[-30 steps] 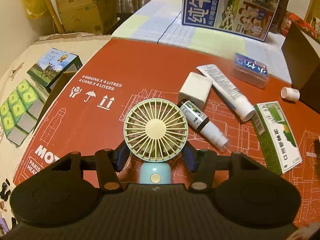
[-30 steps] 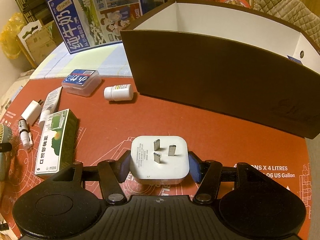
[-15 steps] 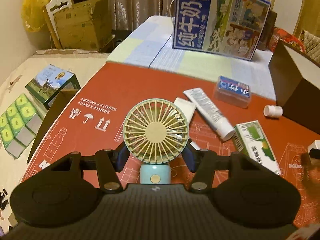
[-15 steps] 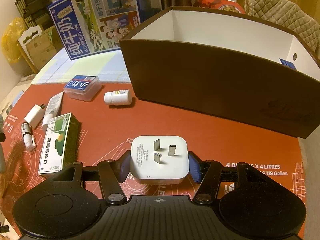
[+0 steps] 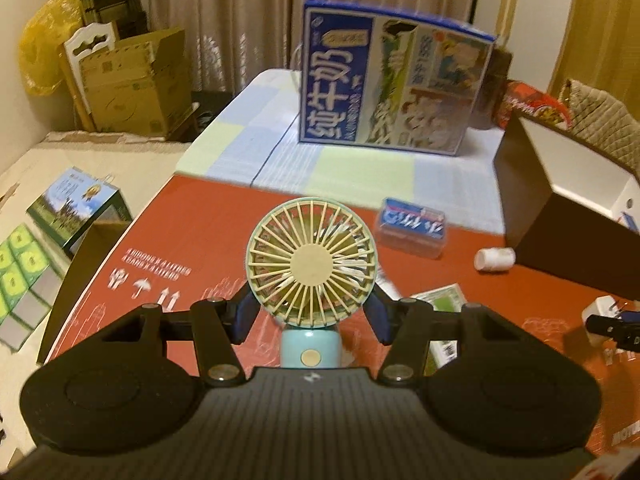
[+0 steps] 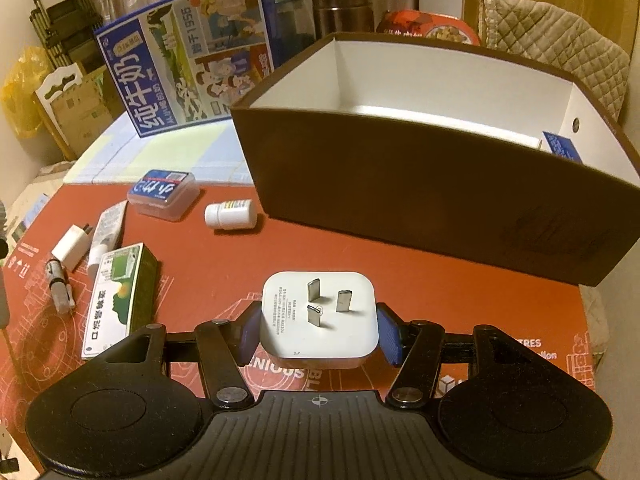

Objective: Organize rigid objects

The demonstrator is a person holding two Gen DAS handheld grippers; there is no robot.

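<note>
The left gripper is clamped on a handheld fan, head upright between its pads above the red mat. The right gripper is clamped on a white plug adapter, prongs up. Only the right view shows inside the brown box and the small charger, tube and spray bottle behind the fan.

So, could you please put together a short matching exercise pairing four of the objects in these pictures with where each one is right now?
Things:
1. small fan
2. white plug adapter
3. white pill bottle
4. green and white carton

Places:
A. lying on its side on the red mat, near the brown box
B. held in the right gripper
C. lying flat on the red mat, beside the tube
D. held in the left gripper

Pairs: 1-D, 2-B, 3-A, 4-C
</note>
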